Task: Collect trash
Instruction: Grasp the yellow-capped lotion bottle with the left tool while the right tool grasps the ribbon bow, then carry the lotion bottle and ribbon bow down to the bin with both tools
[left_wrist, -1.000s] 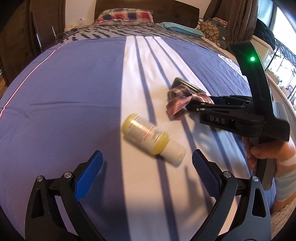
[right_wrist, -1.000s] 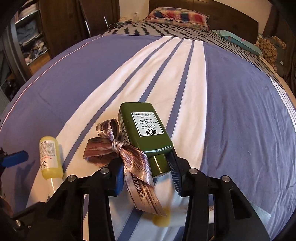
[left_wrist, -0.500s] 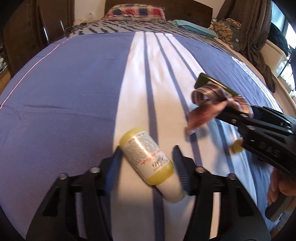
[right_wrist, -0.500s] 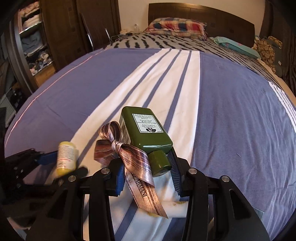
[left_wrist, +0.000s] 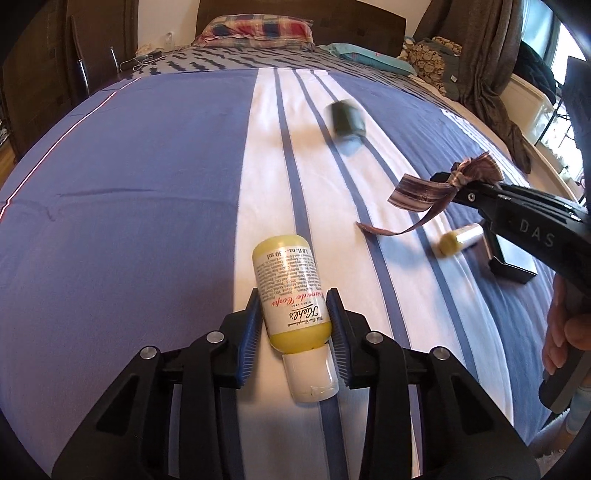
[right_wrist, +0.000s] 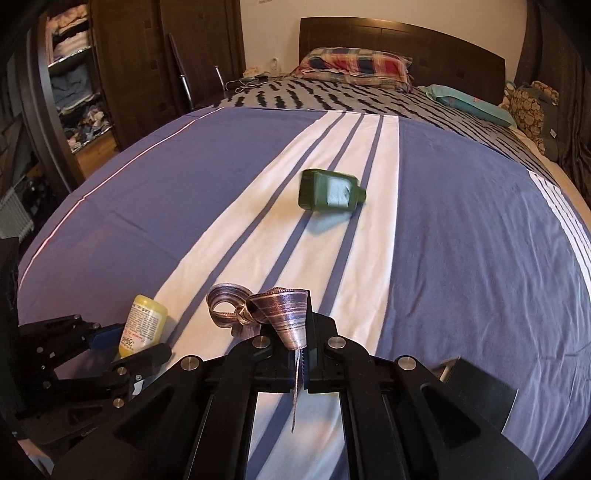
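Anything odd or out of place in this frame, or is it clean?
One thing stands out: the green bottle is motion-blurred in both views, well up the bed, apparently tumbling loose. Otherwise, the right gripper pinches only the ribbon bow, and the left gripper clamps the yellow bottle.

The bedspread (left_wrist: 147, 192) is matt woven cloth, faintly creased. The yellow bottle (left_wrist: 290, 291) looks like smooth plastic with a paper-like printed label and a white cap. The ribbon (right_wrist: 284, 314) is shiny satin cloth. The green bottle (right_wrist: 330, 190) has a glossy surface. The left gripper (left_wrist: 293, 334) is matt black plastic with ribbed blue pads (left_wrist: 248, 332) and bright metal screws. The headboard (right_wrist: 402, 40) is dark wood.
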